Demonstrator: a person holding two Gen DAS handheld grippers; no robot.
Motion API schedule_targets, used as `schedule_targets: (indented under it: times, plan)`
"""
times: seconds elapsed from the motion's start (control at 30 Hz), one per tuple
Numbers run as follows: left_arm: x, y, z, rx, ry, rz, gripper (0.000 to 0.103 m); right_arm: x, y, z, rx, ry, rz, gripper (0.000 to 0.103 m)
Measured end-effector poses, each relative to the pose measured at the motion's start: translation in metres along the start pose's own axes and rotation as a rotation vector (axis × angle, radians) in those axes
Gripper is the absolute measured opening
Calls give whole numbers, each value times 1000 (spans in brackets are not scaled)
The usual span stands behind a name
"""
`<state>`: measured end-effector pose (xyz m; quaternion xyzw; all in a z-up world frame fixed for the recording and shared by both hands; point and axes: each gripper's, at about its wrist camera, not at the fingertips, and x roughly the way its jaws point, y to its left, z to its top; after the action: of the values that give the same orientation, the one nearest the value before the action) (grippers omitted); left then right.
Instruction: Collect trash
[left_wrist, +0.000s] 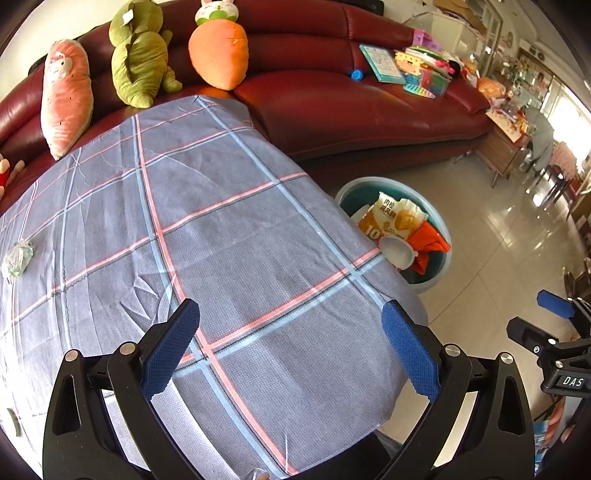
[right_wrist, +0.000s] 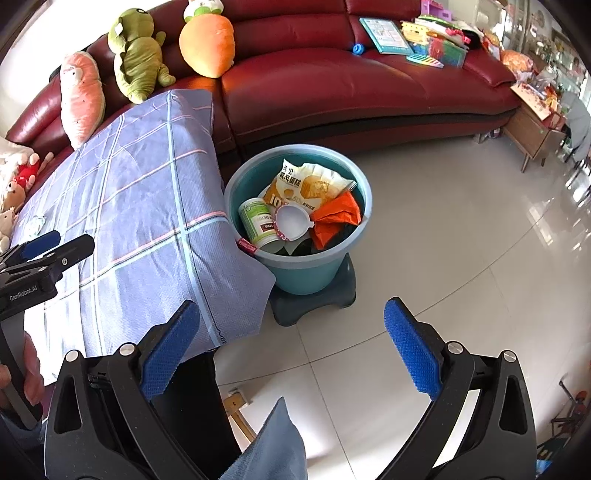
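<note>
Left hand-held gripper (left_wrist: 290, 347): seen at the bottom of the left wrist view, released, blue pads spread wide with nothing between them, held over the surface.
Right hand-held gripper (right_wrist: 291, 347): seen at the bottom of the right wrist view, released and empty, held over the tiled floor (right_wrist: 443, 258) beside the surface.
Surface (left_wrist: 229, 236): covered by a grey-blue checked cloth with pink and light blue stripes; it fills the middle of the left wrist view.
Crumpled wrapper (left_wrist: 17, 258): a small clear-and-green wad, found at the left edge of the left wrist view, lying on the cloth, well apart from both grippers.
Teal bucket (right_wrist: 306, 273): placed on the floor just beside the surface's corner, centre of the right wrist view, set on a dark stool.
Bucket contents: a yellow-and-white snack bag (right_wrist: 310, 184), a green-labelled can (right_wrist: 258, 221), a white lid (right_wrist: 291, 221) and orange plastic (right_wrist: 336, 218) are seen inside.
Sofa (right_wrist: 369, 85): dark red leather, across the top of both views; a carrot plush (right_wrist: 207, 40), a green plush (right_wrist: 138, 55) and a pink plush (right_wrist: 81, 99) are lined up at upper left.
</note>
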<state>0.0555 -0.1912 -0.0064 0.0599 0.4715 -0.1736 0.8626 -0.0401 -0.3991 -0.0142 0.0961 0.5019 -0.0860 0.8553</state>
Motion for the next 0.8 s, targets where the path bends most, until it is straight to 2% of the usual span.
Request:
schedule_targets:
  times: [0.8]
  plan:
    - [17,5,-3,-13,-5,13,99,25,-3,-4,39,33,17,96]
